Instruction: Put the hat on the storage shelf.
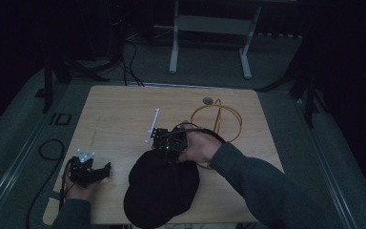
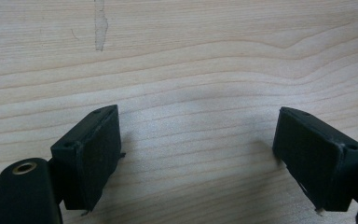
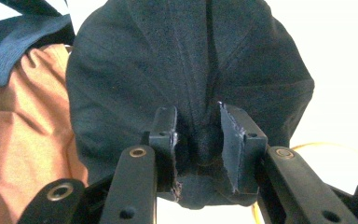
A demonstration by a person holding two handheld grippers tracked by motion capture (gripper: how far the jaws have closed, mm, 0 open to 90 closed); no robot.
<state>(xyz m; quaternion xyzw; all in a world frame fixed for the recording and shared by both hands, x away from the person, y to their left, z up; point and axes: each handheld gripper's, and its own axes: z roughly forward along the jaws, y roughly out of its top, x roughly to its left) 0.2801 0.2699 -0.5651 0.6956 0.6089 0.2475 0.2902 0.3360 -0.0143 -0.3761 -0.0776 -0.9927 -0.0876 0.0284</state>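
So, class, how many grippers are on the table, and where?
2: the left gripper sits open at the near left corner; the right gripper pinches the black cap near the middle.

One wooden worktop [image 1: 119, 114] fills the middle of the high view. On it lies one black cap [image 1: 159, 188], low and centre in the frame. One coil of yellow cable [image 1: 217, 119] sits at the upper right of the worktop, with one small round grey disc [image 1: 208, 100] just above it. One thin white strip [image 1: 153, 125] lies near the centre. Two grippers appear: the left gripper [image 1: 106, 168] at lower left, and the right gripper [image 1: 158, 143] at centre. Two hands hold them.
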